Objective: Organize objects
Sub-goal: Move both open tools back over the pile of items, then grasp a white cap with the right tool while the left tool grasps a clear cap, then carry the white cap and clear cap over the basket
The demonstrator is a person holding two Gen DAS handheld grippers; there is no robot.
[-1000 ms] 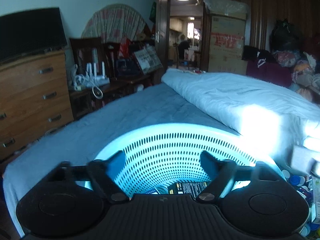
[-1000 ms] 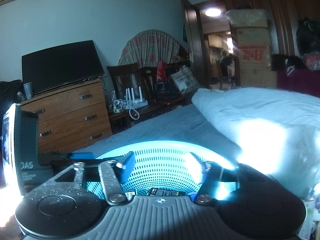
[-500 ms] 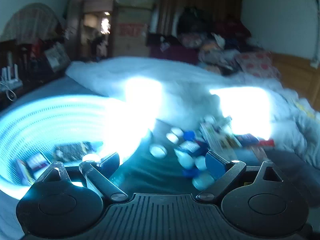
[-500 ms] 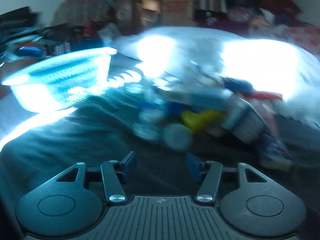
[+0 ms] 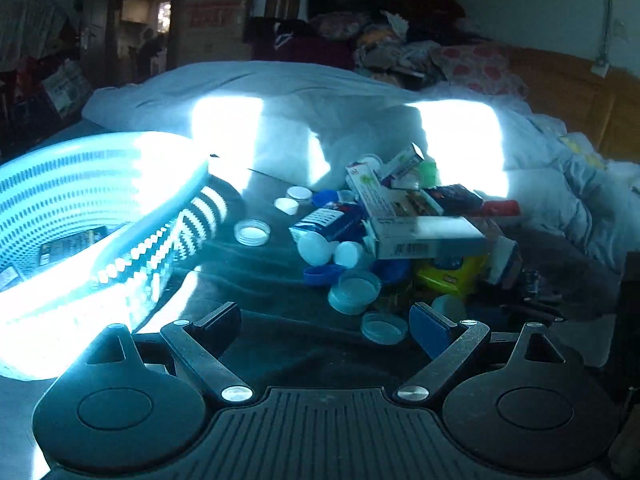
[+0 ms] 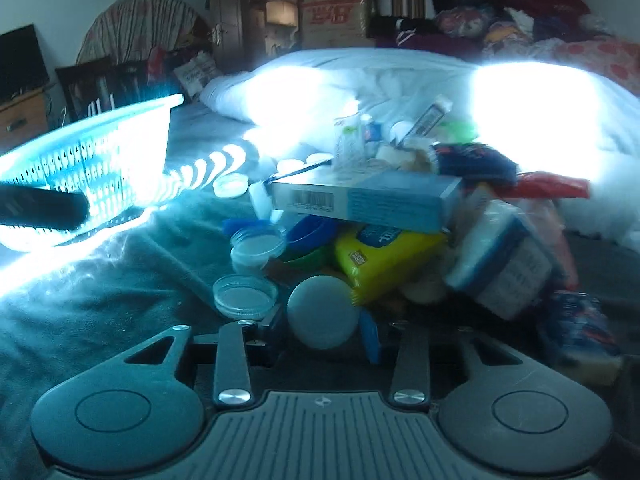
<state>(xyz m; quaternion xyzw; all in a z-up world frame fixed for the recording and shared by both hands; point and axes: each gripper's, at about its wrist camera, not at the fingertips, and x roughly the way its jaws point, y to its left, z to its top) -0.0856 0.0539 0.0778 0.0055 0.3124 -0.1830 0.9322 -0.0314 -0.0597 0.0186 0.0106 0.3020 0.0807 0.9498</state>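
Now I am closing my right gripper (image 6: 320, 332) around a round white bottle cap (image 6: 322, 312), lower centre, beside the pile. My left gripper (image 5: 326, 326) is hanging open; the pale-blue perforated plastic basket (image 5: 80, 216) is sitting far left. Judging by its smooth curve, the cap could be squirting out, toppling the long blue-grey cardboard box (image 6: 360, 200) above.

A white duvet (image 5: 320, 92) lies heaped across the far side of the bed, sunlit in two bright patches. Behind it, clothes (image 5: 384, 48) are piled against the wall — beside them a red-spotted pillow (image 5: 480, 68) and a wooden headboard (image 5: 572, 92). Cardboard boxes (image 6: 334, 12) stand stacked by the open door (image 6: 226, 32). At far left, a TV (image 6: 20, 60) sits on a wooden dresser (image 6: 20, 120) — near it a dark chair (image 6: 86, 84).
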